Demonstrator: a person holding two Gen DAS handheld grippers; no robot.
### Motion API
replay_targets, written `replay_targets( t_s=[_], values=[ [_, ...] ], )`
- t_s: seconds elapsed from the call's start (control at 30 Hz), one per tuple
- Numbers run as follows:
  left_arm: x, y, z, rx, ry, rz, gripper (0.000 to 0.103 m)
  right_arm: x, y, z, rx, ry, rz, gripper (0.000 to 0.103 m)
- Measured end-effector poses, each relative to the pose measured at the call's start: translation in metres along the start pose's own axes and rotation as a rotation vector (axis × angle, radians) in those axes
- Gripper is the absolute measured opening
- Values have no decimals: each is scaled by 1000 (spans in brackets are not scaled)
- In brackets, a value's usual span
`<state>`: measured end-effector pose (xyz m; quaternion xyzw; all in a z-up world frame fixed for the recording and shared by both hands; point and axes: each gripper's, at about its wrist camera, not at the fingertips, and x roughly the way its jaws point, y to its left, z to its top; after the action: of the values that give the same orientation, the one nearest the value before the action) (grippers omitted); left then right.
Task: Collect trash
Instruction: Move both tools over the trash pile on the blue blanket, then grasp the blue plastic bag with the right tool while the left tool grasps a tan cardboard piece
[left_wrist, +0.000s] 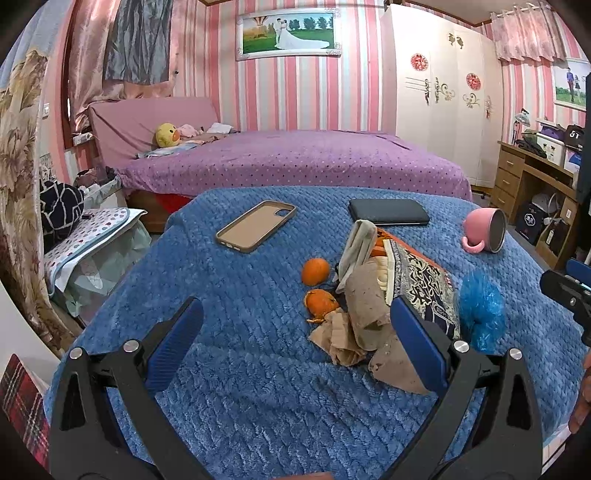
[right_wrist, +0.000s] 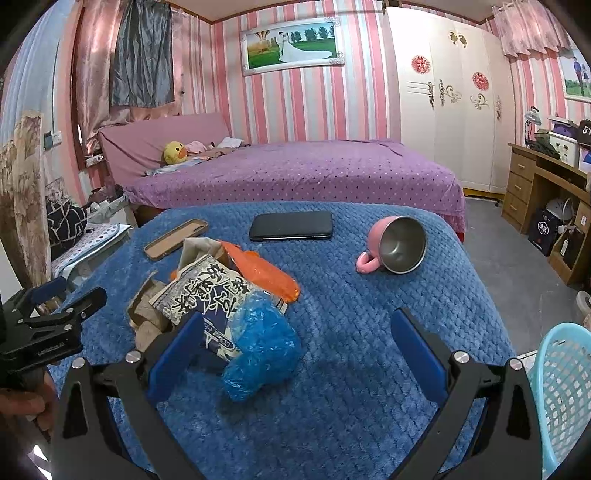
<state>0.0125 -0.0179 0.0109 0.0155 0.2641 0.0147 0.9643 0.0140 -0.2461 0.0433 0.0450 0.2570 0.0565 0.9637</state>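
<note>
A heap of trash lies on the blue blanket (left_wrist: 229, 369): brown paper scraps (left_wrist: 365, 314), a printed snack bag (left_wrist: 421, 280), orange peel (left_wrist: 320, 302), a small orange (left_wrist: 315, 271) and a crumpled blue plastic bag (left_wrist: 482, 310). My left gripper (left_wrist: 295, 332) is open and empty, hovering just before the heap, its right finger beside the brown paper. In the right wrist view my right gripper (right_wrist: 299, 343) is open and empty, with the blue plastic bag (right_wrist: 262, 347) between its fingers near the left one, and the snack bag (right_wrist: 207, 291) and an orange wrapper (right_wrist: 266, 273) beyond.
A tan phone case (left_wrist: 256, 225), a black phone (left_wrist: 388, 212) and a tipped pink mug (right_wrist: 395, 245) lie farther back on the blanket. A light blue mesh basket (right_wrist: 561, 391) stands at the right edge. A purple bed (right_wrist: 295, 170) and a wooden desk (right_wrist: 543, 184) lie beyond.
</note>
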Motion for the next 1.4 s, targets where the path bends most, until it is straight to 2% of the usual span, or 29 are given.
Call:
replay_targets(
  t_s=[0.97, 1.4],
  values=[
    [2, 13, 2, -38, 11, -9, 98, 8, 10, -3, -21, 29, -8, 99],
    [5, 15, 2, -30, 16, 2, 98, 29, 20, -10, -46, 70, -34, 99]
  ],
)
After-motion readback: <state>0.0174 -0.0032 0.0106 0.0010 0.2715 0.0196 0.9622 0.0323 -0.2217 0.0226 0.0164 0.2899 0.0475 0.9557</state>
